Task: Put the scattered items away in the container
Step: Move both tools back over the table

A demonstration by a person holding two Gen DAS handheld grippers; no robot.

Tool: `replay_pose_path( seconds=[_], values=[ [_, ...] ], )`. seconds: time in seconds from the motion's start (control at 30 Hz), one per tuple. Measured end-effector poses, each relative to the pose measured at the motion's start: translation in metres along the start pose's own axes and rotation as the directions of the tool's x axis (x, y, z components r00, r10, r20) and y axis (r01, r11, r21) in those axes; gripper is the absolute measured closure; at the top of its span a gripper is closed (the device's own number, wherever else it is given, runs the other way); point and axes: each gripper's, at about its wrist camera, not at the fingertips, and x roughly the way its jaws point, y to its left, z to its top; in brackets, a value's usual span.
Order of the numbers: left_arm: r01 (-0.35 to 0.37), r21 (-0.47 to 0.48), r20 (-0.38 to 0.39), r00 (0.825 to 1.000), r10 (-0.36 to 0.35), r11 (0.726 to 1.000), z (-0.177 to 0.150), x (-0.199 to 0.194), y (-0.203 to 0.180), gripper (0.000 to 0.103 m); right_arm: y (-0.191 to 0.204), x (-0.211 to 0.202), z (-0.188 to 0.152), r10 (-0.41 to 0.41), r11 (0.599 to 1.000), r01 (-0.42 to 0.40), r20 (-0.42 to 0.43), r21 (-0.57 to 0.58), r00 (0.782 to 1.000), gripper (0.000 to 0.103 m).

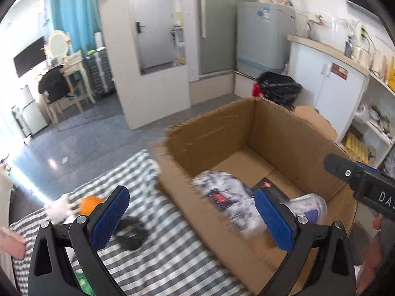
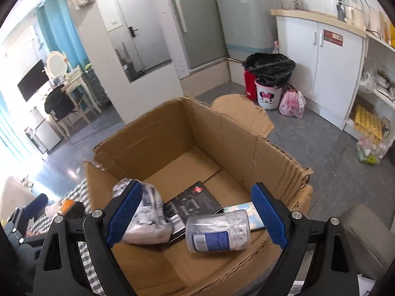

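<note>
An open cardboard box stands beside a grey-and-white striped cloth. Inside the box lie a white patterned packet, a black booklet, a clear jar with a blue label and a pale blue card. My left gripper is open over the box's near-left wall, with nothing pressed between its pads. My right gripper hangs open above the jar, apart from it. On the cloth lie an orange ball, a white fluffy thing and a black item.
On the floor behind the box stand a bucket lined with a black bag, a red canister and a pink bag. A white cabinet and open shelves line the right side. A grey cushion is at the lower right.
</note>
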Motion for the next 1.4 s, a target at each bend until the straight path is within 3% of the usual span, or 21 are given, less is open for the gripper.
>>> replay_pose_path(
  seconds=[0.17, 0.27, 0.43, 0.57, 0.67, 0.83, 1.0, 1.33, 1.4],
  values=[
    [-0.118, -0.093, 0.037, 0.992, 0.122, 0.989, -0.017, -0.044, 0.062, 0.000, 0.041, -0.016, -0.014, 0.104, 0.991, -0.102, 0.013, -0.090, 0.994, 0.013],
    [-0.221, -0.171, 0.030, 0.973, 0.229, 0.960, -0.033, -0.067, 0.115, 0.000, 0.074, -0.025, -0.026, 0.178, 0.970, -0.173, 0.016, -0.170, 0.984, 0.013],
    [-0.304, -0.259, -0.042, 0.952, 0.304, 0.917, -0.078, -0.087, 0.194, 0.000, 0.133, -0.021, -0.054, 0.268, 0.919, -0.268, -0.040, -0.288, 0.963, 0.013],
    [-0.322, -0.321, -0.105, 0.947, 0.305, 0.891, -0.121, -0.078, 0.226, 0.000, 0.170, -0.001, -0.077, 0.249, 0.896, -0.261, -0.081, -0.360, 0.965, 0.013],
    [-0.312, -0.329, -0.116, 0.950, 0.290, 0.891, -0.141, -0.067, 0.230, 0.000, 0.192, 0.020, -0.090, 0.217, 0.884, -0.248, -0.123, -0.395, 0.968, 0.013],
    [-0.300, -0.266, -0.112, 0.954, 0.280, 0.916, -0.157, -0.041, 0.224, 0.000, 0.209, 0.056, -0.102, 0.156, 0.880, -0.216, -0.173, -0.422, 0.973, 0.013],
    [-0.289, -0.233, -0.091, 0.957, 0.275, 0.928, -0.149, -0.019, 0.221, 0.000, 0.226, 0.088, -0.104, 0.107, 0.878, -0.182, -0.190, -0.442, 0.976, 0.013],
    [-0.267, -0.243, -0.154, 0.960, 0.235, 0.933, -0.148, 0.021, 0.231, 0.000, 0.250, 0.140, -0.110, 0.035, 0.872, -0.142, -0.229, -0.468, 0.973, 0.013],
    [-0.252, -0.253, -0.161, 0.963, 0.216, 0.934, -0.149, 0.023, 0.232, 0.004, 0.253, 0.144, -0.112, 0.024, 0.868, -0.136, -0.231, -0.478, 0.973, 0.013]
  ],
)
